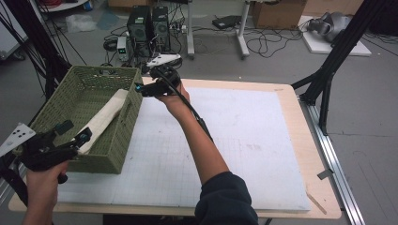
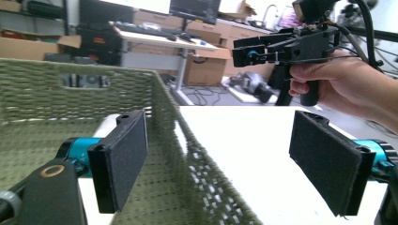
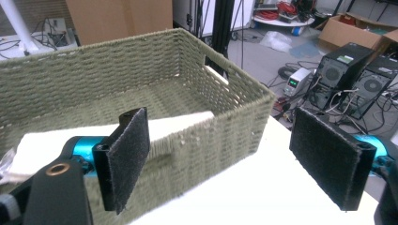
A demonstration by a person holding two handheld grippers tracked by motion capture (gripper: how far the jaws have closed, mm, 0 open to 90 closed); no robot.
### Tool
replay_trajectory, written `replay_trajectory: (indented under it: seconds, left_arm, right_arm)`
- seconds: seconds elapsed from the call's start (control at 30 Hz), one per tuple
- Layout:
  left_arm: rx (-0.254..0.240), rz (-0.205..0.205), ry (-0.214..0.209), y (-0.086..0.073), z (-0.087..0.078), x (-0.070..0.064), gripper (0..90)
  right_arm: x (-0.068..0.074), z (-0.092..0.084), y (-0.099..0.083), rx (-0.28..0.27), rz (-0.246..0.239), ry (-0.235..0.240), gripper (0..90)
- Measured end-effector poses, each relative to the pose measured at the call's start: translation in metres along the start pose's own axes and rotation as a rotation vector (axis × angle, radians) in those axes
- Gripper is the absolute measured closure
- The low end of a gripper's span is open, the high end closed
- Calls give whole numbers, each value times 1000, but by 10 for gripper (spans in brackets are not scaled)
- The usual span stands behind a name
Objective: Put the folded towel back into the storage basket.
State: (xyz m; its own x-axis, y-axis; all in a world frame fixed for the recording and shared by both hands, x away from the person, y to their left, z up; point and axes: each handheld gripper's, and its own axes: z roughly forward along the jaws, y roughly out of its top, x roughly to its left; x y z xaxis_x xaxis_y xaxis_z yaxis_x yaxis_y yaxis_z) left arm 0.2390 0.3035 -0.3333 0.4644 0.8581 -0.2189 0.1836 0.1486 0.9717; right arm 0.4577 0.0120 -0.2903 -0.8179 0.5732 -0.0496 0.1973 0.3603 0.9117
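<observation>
Nearest me, the left gripper (image 1: 70, 133) hangs at the green wicker basket's (image 1: 56, 101) near corner, jaws spread wide with the basket's wall between them, gripping nothing. The basket sits at the table's (image 1: 291, 101) left edge, a cream cloth roll (image 1: 105, 115) lying inside. Farther off, the right gripper (image 1: 141, 87) hovers at the basket's far right corner, jaws wide apart, empty.

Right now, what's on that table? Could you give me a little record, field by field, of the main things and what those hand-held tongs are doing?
Surface: white gridded mat on a wooden table
Container: green woven basket at the mat's left edge
Contents: cream rolled cloth lying lengthwise inside
Left tongs: open, jaws astride the basket's near right wall
Right tongs: open, held at the basket's far right corner
Held: nothing in either
</observation>
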Motion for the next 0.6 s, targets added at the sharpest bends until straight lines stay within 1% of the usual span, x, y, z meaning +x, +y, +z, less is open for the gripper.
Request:
replay_trajectory:
  seconds: [0.13, 0.17, 0.2, 0.23, 0.27, 0.5, 0.57, 0.6]
  left_arm:
    - [4, 9, -37, -1, 8, -6, 202]
    - [6, 8, -41, -1, 9, -7, 202]
    - [11, 10, -53, -1, 11, -8, 202]
    - [19, 6, -76, -1, 14, -9, 202]
    - [23, 5, -86, -1, 16, -11, 201]
    - [14, 51, -126, -3, 31, -24, 199]
    - [3, 88, -136, -4, 36, -28, 199]
    - [0, 100, -145, -4, 39, -31, 199]
  right_arm:
    - [-5, -15, -7, -1, -10, -5, 187]
    - [-7, -21, -9, -1, -7, -7, 184]
    - [-7, -23, -10, -2, -4, -8, 182]
    - [-8, -27, -12, -2, -4, -8, 180]
    - [-10, -33, -14, -6, -8, -14, 180]
    - [-15, -70, -30, -33, -11, -52, 178]
    - [-17, -82, -36, -35, -10, -68, 176]
    - [-18, -88, -39, -35, -12, -77, 176]
